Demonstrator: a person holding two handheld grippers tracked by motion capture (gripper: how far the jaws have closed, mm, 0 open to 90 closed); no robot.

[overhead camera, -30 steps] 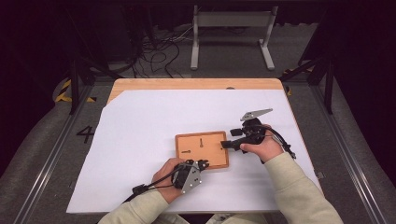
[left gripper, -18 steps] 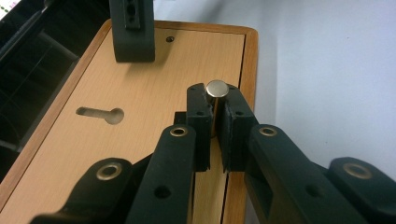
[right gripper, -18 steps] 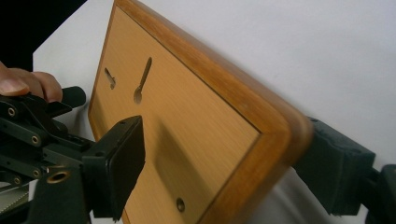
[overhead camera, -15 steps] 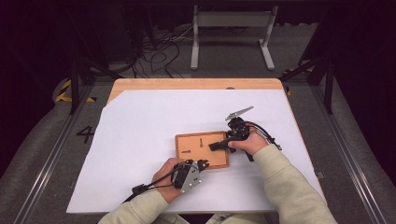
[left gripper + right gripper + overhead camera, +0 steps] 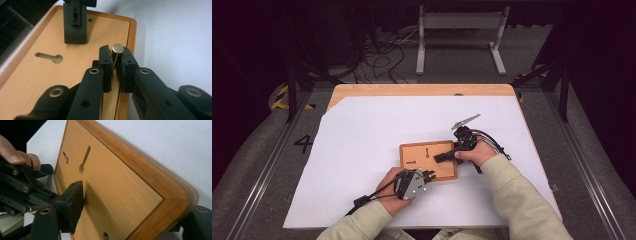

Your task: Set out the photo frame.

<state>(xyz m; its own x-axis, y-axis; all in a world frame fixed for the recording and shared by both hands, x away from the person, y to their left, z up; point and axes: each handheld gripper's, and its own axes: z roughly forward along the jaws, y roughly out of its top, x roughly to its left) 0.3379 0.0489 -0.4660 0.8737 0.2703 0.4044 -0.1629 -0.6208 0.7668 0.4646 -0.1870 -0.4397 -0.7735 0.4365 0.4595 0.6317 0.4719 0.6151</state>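
Clamped on a wooden board (image 5: 120, 187) by the right gripper (image 5: 130, 220): one black pad flat on its face, other jaw under the near corner. Two keyhole slots (image 5: 84, 160) in the board's face. At left, the other gripper (image 5: 22, 187) with fingers (image 5: 15, 155) on it. White sheet (image 5: 162, 142) beneath.

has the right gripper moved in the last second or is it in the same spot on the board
Yes. In the high view the right gripper has shifted left from off the wooden board's right edge to over it; its jaws now clamp that edge.
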